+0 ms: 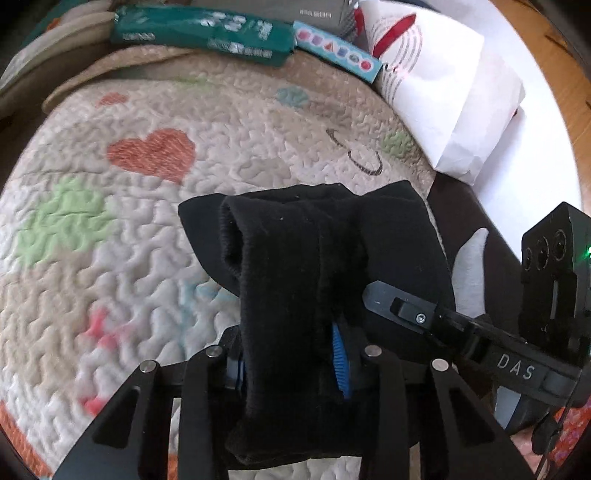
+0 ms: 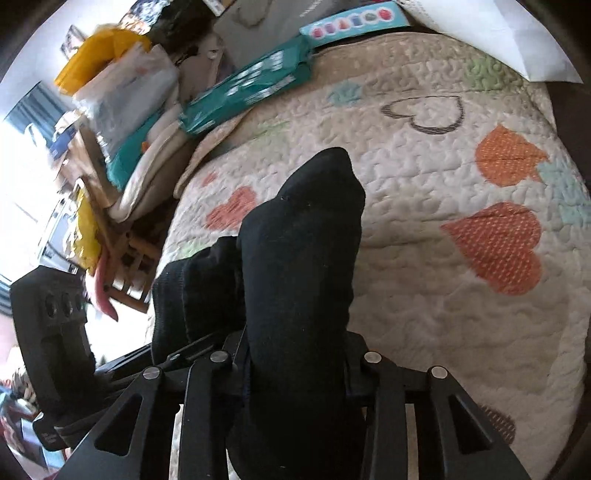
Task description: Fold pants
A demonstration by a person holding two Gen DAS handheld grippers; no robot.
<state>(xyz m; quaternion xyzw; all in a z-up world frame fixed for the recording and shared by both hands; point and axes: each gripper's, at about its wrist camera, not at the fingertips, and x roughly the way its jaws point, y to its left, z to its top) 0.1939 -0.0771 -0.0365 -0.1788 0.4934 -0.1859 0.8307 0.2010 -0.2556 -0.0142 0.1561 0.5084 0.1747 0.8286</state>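
Note:
The black pants [image 1: 295, 258] are bunched into a thick fold above a quilted bedspread [image 1: 147, 240] with heart patches. My left gripper [image 1: 291, 365] is shut on one part of the fold, and a blue pad [image 1: 340, 362] shows against the cloth. In the right wrist view the same black pants [image 2: 306, 240] rise in a peak between the fingers of my right gripper [image 2: 295, 362], which is shut on them. The right gripper [image 1: 380, 295] reaches into the cloth from the right in the left wrist view. The left gripper's body [image 2: 51, 332] shows at the lower left of the right wrist view.
A green package [image 1: 199, 35], a colourful box [image 1: 338, 51] and a white paper bag [image 1: 443, 92] lie along the far edge of the bedspread. Beside the bed stand a yellow bag [image 2: 99, 48], stacked items and a wooden rack [image 2: 129, 280]. The bedspread [image 2: 424, 295] stretches to the right.

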